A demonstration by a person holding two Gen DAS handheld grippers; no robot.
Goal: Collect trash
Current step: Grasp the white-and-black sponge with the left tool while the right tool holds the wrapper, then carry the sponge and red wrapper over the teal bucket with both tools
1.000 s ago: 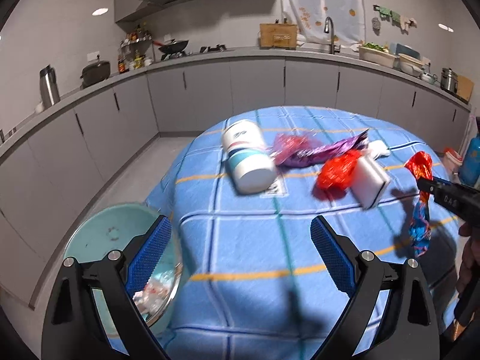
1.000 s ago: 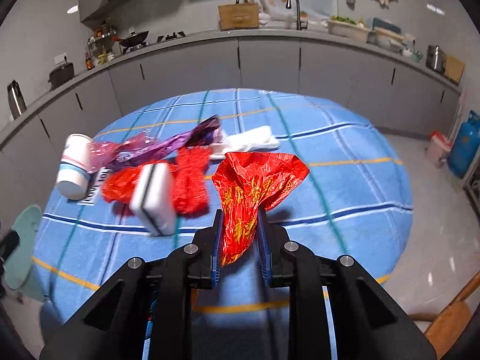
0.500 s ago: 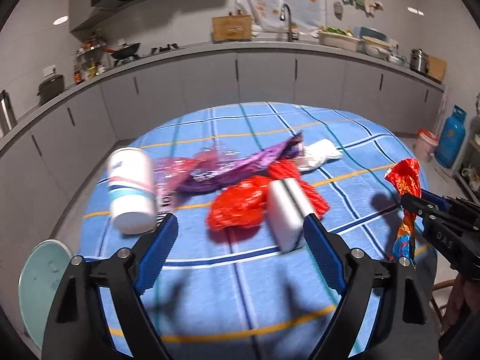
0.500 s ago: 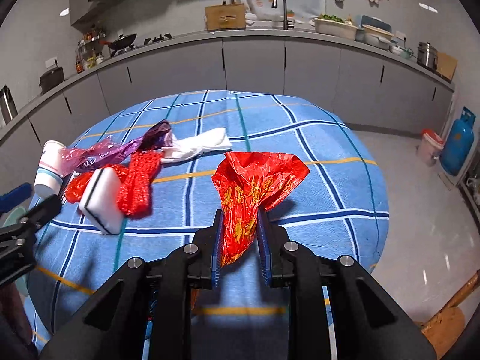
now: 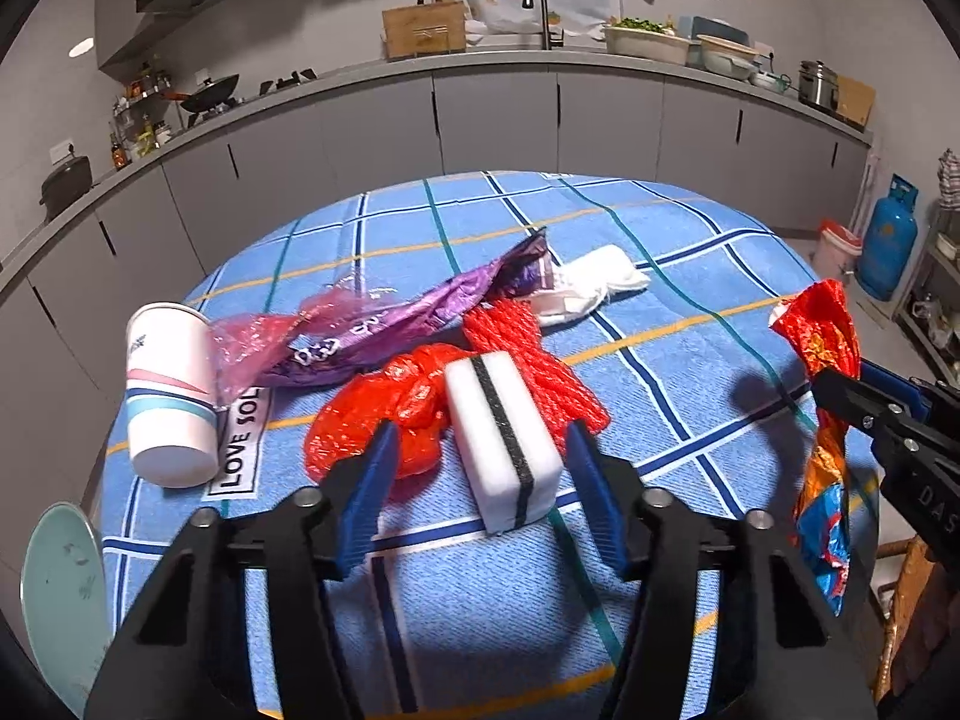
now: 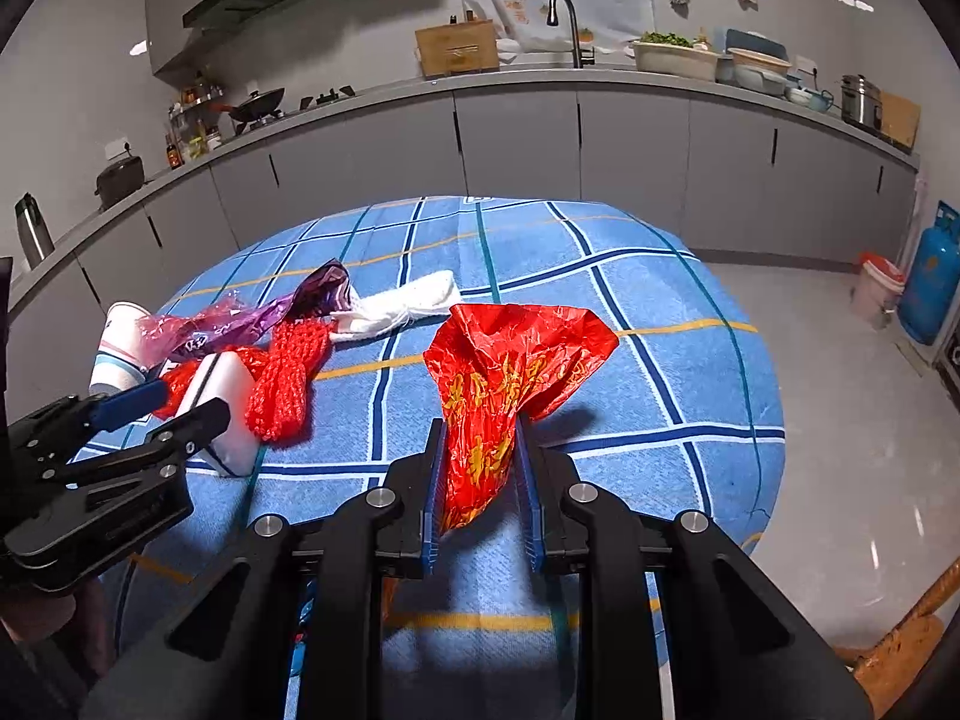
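Note:
My right gripper (image 6: 480, 480) is shut on a red foil wrapper (image 6: 504, 372) and holds it above the blue checked tablecloth (image 6: 630, 300); the wrapper also shows in the left wrist view (image 5: 819, 354). My left gripper (image 5: 480, 486) is open and empty, its fingers on either side of a white sponge with a black stripe (image 5: 501, 438). Around the sponge lie a red plastic bag (image 5: 384, 414), a red net (image 5: 528, 360), a purple wrapper (image 5: 420, 312), a pink film (image 5: 258, 342), a white cloth (image 5: 594, 282) and a tipped paper cup (image 5: 171, 396).
A teal bin (image 5: 57, 588) stands on the floor at the table's left. A wooden chair (image 6: 900, 642) is at the right front. A blue gas cylinder (image 6: 930, 276) and a small bin (image 6: 879, 288) stand by the grey cabinets.
My left gripper has swung right from the teal bin and come down around the white sponge. My right gripper holds the red wrapper as before.

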